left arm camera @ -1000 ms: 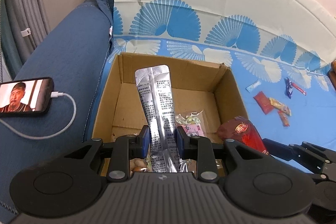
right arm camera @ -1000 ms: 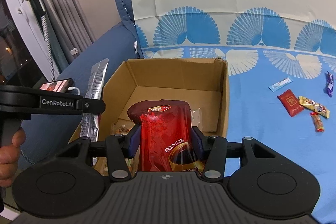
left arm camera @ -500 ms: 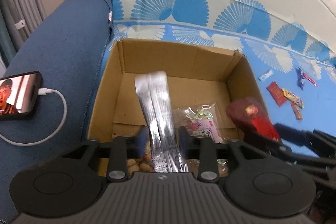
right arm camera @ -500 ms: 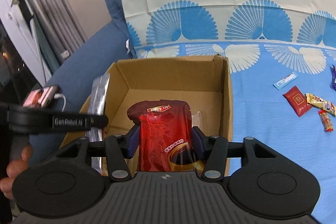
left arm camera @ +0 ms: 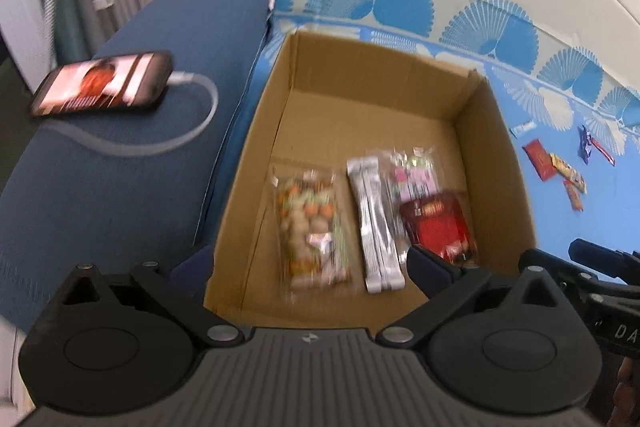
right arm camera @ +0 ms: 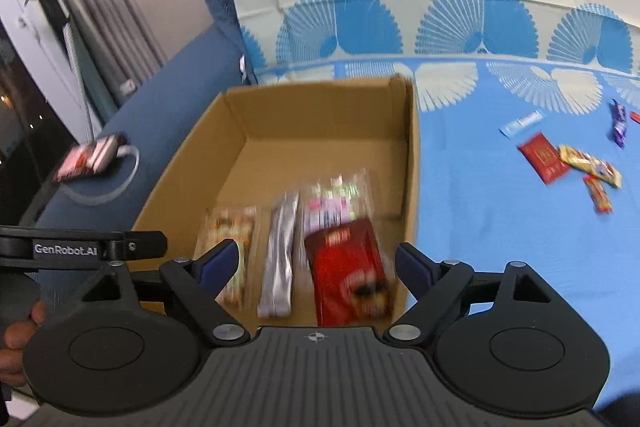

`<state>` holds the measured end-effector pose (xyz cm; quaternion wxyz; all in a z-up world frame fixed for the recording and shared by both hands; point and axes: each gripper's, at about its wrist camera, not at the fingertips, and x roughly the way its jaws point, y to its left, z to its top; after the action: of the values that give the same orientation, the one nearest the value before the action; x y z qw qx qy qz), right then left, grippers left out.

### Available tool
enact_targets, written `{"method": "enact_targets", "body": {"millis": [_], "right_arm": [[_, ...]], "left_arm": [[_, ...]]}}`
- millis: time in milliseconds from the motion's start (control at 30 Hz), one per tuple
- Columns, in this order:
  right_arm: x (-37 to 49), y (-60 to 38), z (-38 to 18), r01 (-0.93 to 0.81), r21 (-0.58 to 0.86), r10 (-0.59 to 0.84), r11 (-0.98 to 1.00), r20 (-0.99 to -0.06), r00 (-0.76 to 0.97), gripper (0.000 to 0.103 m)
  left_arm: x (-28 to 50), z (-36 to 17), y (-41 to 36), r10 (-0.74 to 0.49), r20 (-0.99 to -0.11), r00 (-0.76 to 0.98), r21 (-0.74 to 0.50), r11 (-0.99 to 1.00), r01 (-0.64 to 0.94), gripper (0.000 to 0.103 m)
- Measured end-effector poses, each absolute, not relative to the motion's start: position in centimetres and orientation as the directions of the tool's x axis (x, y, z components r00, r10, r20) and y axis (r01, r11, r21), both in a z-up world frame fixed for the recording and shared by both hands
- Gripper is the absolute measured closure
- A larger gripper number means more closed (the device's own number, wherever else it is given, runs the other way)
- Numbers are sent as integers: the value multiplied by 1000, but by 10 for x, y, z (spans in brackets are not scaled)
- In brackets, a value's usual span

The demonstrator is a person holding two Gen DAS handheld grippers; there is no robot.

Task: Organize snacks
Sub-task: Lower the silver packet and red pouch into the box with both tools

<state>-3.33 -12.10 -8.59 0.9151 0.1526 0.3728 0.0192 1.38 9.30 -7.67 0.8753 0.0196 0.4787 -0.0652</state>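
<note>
An open cardboard box (left arm camera: 496,131) (right arm camera: 412,131) stands on the blue sofa cover. Inside lie a clear bag of mixed snacks (left arm camera: 310,223) (right arm camera: 234,239), a silver foil packet (left arm camera: 376,223) (right arm camera: 280,255), a pink-labelled clear bag (left arm camera: 412,175) (right arm camera: 336,199) and a red packet (left arm camera: 436,227) (right arm camera: 348,271). My left gripper (left arm camera: 312,267) is open and empty above the box's near edge. My right gripper (right arm camera: 316,263) is open and empty above the red packet.
Several small wrapped snacks (right arm camera: 568,159) (left arm camera: 560,167) lie loose on the blue cover right of the box. A phone (left arm camera: 104,83) (right arm camera: 90,157) with a white charging cable rests on the dark blue armrest at the left. Curtains hang beyond it.
Both grippers opened. The silver foil packet dropped from the left gripper and the red packet from the right one. Both now lie in the box. The grippers have lifted and pulled back.
</note>
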Motion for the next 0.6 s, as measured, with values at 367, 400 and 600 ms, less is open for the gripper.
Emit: {"method": "enact_targets", "body": {"millis": [367, 400, 600], "right_arm": [[-104, -93, -58, 47, 177, 71, 983, -603, 795, 13], [-109, -93, -55, 47, 176, 68, 983, -596, 800, 13], [-133, -91, -44, 43, 177, 63, 983, -555, 830, 11]], "left_arm": [[-47, -54, 90, -85, -816, 572, -29, 994, 106, 0], [-52, -50, 88, -88, -807, 584, -27, 993, 112, 0], [-77, -34, 82, -89, -777, 623, -8, 991, 132, 0]]}}
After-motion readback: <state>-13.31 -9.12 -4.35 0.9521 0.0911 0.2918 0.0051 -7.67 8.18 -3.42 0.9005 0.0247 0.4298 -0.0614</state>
